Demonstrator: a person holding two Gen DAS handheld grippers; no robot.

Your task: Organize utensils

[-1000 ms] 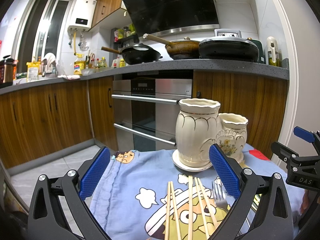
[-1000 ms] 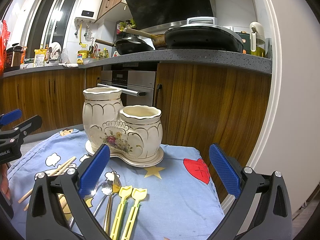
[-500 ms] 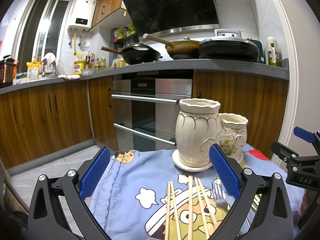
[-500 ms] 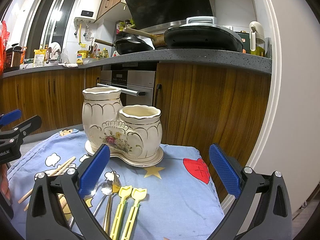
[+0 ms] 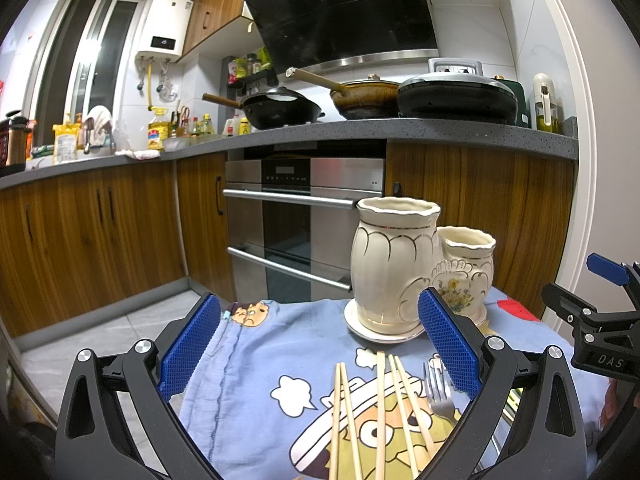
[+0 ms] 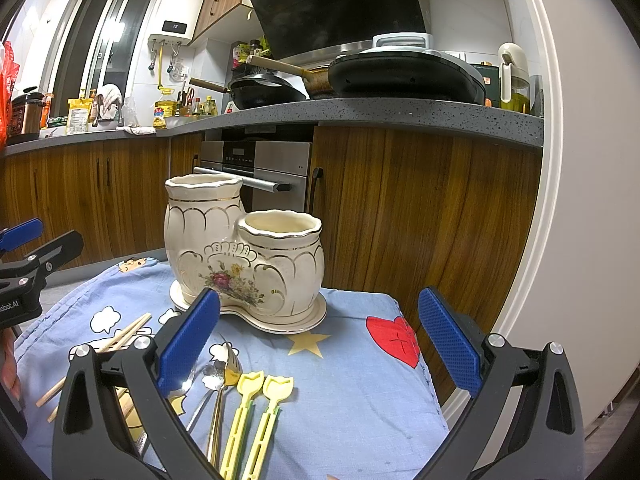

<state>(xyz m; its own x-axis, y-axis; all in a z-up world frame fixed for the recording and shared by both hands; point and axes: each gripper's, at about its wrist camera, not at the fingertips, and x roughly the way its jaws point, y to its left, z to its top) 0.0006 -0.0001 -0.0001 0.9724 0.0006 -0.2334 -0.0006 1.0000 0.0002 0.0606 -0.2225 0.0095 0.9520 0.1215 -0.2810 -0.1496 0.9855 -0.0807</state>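
Observation:
A cream ceramic double utensil holder (image 5: pixel 404 264) (image 6: pixel 240 256) stands on its saucer at the far side of a small table with a blue cartoon cloth (image 5: pixel 260 400) (image 6: pixel 352 380). Several wooden chopsticks (image 5: pixel 380 408) (image 6: pixel 124 334) and a metal fork (image 5: pixel 436 392) lie in front of it. Two yellow plastic utensils (image 6: pixel 256 412) and metal spoons (image 6: pixel 218 376) lie beside them. My left gripper (image 5: pixel 316 352) is open and empty above the chopsticks. My right gripper (image 6: pixel 316 352) is open and empty above the yellow utensils.
Wooden kitchen cabinets (image 5: pixel 88 232), an oven (image 5: pixel 296 216) and a grey counter with pans (image 5: pixel 360 100) stand behind the table. A white wall and door frame (image 6: pixel 580 240) lie to the right. The table's right edge (image 6: pixel 436 392) is close.

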